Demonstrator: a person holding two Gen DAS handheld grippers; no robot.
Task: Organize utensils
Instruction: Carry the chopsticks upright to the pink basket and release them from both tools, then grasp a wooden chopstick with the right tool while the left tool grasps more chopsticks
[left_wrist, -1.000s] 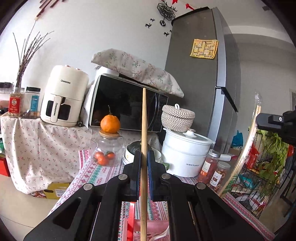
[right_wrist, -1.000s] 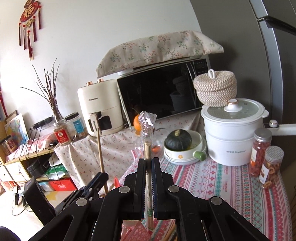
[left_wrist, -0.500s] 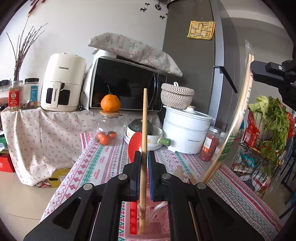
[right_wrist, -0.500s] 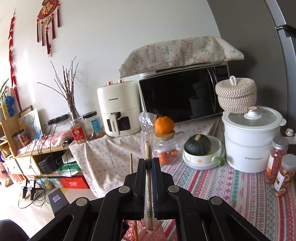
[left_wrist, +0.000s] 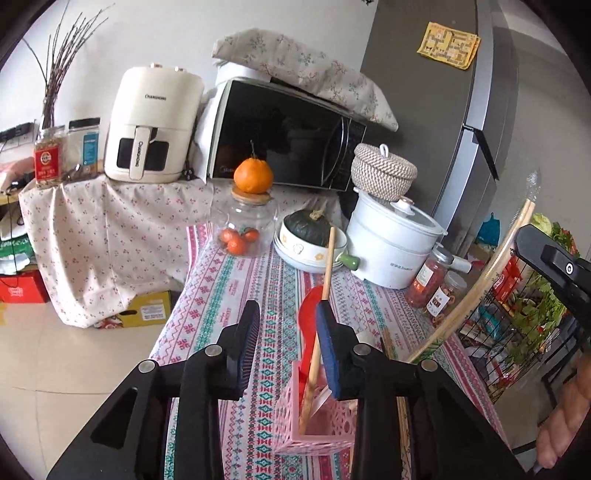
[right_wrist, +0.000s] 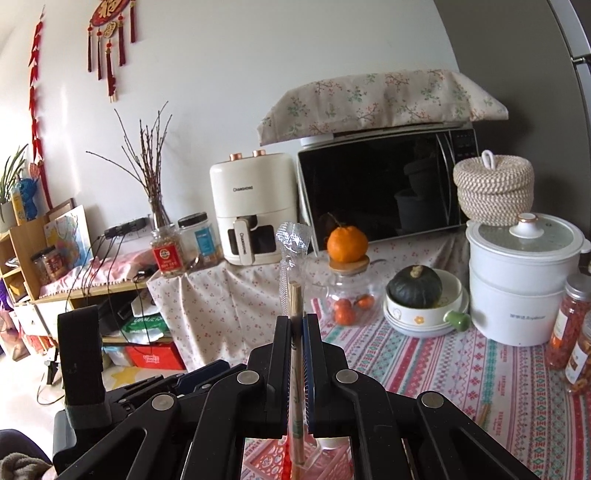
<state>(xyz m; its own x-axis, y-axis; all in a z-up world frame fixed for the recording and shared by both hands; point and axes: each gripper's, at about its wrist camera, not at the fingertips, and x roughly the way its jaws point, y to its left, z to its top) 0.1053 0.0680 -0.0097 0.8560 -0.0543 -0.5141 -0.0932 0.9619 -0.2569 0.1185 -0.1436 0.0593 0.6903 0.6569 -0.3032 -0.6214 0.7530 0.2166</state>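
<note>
A pink slotted basket stands on the patterned tablecloth just below my left gripper. Its jaws are opening. A wooden stick stands in the basket and leans beside the right pad, no longer pinched. A red spoon stands in the basket too. At the right edge my right gripper carries a wrapped pair of chopsticks. In the right wrist view that gripper is shut on the wrapped chopsticks, above the basket.
Behind the basket are a bowl with a green squash, a glass jar topped by an orange, a white pot and two spice jars. A wire rack of vegetables stands to the right of the table.
My left gripper's jaws have parted and let go of the wooden stick, which now stands in the pink basket. The left view has tipped down. My right gripper keeps its chopsticks.
</note>
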